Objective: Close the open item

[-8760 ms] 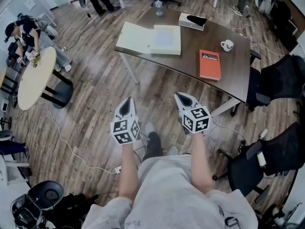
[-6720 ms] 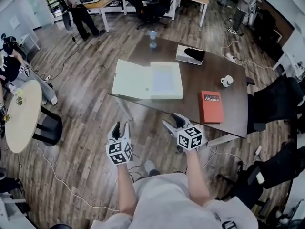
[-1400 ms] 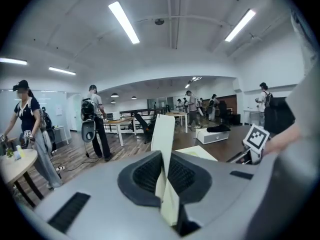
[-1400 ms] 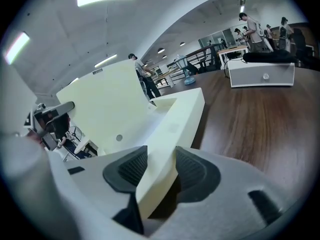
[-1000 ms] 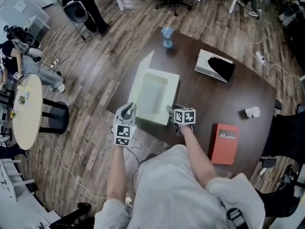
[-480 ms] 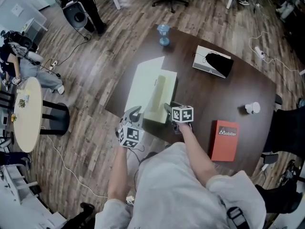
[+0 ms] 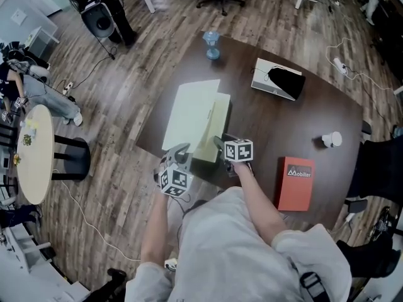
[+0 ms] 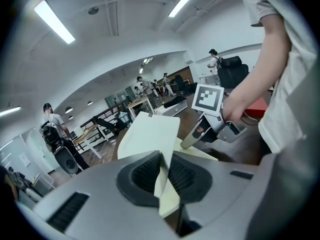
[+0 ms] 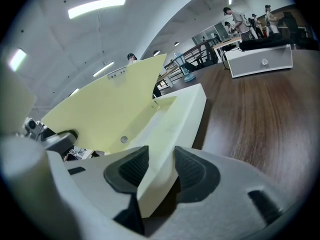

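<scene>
While right gripper [image 7: 220,145] clamps box [image 7: 217,128], lid [image 7: 189,113] has dropped — nearly shut.

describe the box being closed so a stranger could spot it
On the dark brown table, look at the edge nearest the person. A flat pale yellow box sits there, lid tilted partway down, left gripper clamped on the lid, right gripper on its wall. It is the only pale yellow thing there; the nearby book is red.

An open-plan office: desks [image 7: 271,126], black swivel chairs [image 7: 380,163], ceiling strip lights [image 8: 55,22].
</scene>
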`<state>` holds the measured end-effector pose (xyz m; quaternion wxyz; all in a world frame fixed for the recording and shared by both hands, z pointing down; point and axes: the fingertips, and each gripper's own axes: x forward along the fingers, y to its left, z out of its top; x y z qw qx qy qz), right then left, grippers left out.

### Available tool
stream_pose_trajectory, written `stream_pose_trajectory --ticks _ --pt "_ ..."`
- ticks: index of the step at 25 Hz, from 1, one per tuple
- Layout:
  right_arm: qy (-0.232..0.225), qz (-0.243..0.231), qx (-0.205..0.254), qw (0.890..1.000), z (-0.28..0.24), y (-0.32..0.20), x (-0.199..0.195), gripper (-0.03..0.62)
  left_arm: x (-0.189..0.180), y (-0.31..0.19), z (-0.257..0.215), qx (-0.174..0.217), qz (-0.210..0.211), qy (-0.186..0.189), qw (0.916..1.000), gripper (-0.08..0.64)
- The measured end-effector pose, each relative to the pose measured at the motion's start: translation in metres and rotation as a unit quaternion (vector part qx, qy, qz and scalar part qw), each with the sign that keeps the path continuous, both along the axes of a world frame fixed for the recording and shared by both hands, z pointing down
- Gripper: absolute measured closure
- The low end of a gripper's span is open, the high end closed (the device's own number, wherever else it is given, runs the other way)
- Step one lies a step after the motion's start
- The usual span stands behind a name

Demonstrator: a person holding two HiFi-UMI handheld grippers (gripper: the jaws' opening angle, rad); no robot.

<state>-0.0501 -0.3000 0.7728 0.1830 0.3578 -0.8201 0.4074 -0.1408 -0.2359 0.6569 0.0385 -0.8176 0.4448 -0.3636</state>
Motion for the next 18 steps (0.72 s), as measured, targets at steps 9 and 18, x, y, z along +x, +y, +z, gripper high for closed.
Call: stream_pose_trajectory --ticks 9,18 --pt "-0.012 -0.016 0.008 1.0 0.002 0.006 -0.004 0.411 0.004 0.003 0.011 -0.011 0.025 -0.021 0.9994 0.543" --pt "-0.047 -0.042 0.013 0.998 -0.003 0.012 -0.01 0.374 0.011 0.006 0.02 -0.019 0.045 -0.036 0.9982 0.543"
